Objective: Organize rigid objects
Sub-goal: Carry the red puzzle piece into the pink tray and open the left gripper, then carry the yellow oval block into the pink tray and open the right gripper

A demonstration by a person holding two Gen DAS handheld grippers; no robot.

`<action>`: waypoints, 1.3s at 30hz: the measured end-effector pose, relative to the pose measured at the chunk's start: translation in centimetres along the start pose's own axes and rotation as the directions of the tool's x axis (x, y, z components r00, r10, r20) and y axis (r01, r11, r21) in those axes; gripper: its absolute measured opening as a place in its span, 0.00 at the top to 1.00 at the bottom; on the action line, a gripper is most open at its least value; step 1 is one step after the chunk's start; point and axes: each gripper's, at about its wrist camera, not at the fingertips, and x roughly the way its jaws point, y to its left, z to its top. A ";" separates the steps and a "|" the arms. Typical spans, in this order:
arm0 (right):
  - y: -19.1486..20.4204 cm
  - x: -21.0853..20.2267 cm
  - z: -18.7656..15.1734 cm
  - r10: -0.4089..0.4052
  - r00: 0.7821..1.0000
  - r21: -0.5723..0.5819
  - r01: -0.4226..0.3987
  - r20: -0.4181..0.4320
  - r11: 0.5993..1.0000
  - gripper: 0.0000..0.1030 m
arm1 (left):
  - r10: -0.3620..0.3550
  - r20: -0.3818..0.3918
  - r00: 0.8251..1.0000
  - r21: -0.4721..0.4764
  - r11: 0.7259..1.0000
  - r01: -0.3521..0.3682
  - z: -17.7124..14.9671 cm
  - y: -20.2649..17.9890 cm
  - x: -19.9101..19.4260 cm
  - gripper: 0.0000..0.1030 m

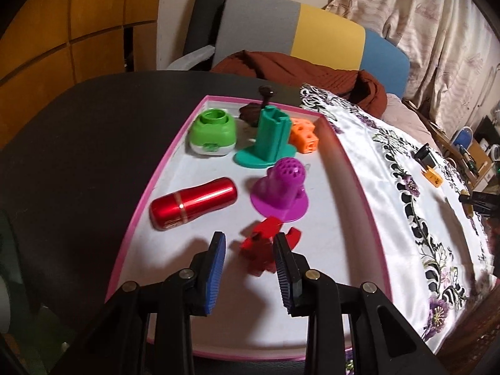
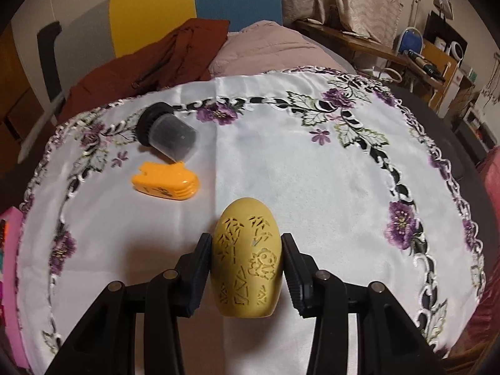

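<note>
My left gripper (image 1: 250,243) hangs low over the near end of a white tray with a pink rim (image 1: 159,168). A small red plastic piece (image 1: 259,247) sits between its fingers; the right pad is against it, the left pad stands clear, so the gripper is open. The tray also holds a red metal cylinder (image 1: 193,203), a purple perforated stand (image 1: 281,187), a teal stand (image 1: 268,143), a green pot (image 1: 212,136), an orange cube (image 1: 304,137) and a dark brown piece (image 1: 253,109). My right gripper (image 2: 246,240) is shut on a yellow carved egg (image 2: 247,262) over the flowered cloth (image 2: 312,187).
On the cloth to the far left lie an orange clip (image 2: 165,181) and a dark jar on its side (image 2: 172,137). The tray's pink edge (image 2: 9,250) shows at the left of the right wrist view. A brown blanket (image 2: 175,59) and a chair lie beyond the table.
</note>
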 end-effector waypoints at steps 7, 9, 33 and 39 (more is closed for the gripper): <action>2.2 -1.2 -0.8 0.069 0.997 -0.026 -0.068 0.024 0.997 0.57 | -0.016 0.018 1.000 -0.008 1.000 0.016 -0.3 0.0 -0.6 0.40; 3.2 -1.4 -1.1 0.090 0.996 -0.044 -0.089 0.024 0.995 0.57 | -0.021 0.019 1.000 -0.003 1.000 0.021 -0.3 -0.3 -0.8 0.34; 18.8 -6.9 -6.3 0.407 0.910 -0.210 -0.415 -0.085 0.885 0.57 | -0.026 0.042 0.999 0.003 1.000 0.026 -0.6 -0.6 -2.2 0.10; 24.7 -8.7 -8.4 0.507 0.850 -0.261 -0.526 -0.144 0.809 0.57 | 0.000 0.053 0.999 -0.004 1.000 0.000 -0.8 0.0 -2.6 0.07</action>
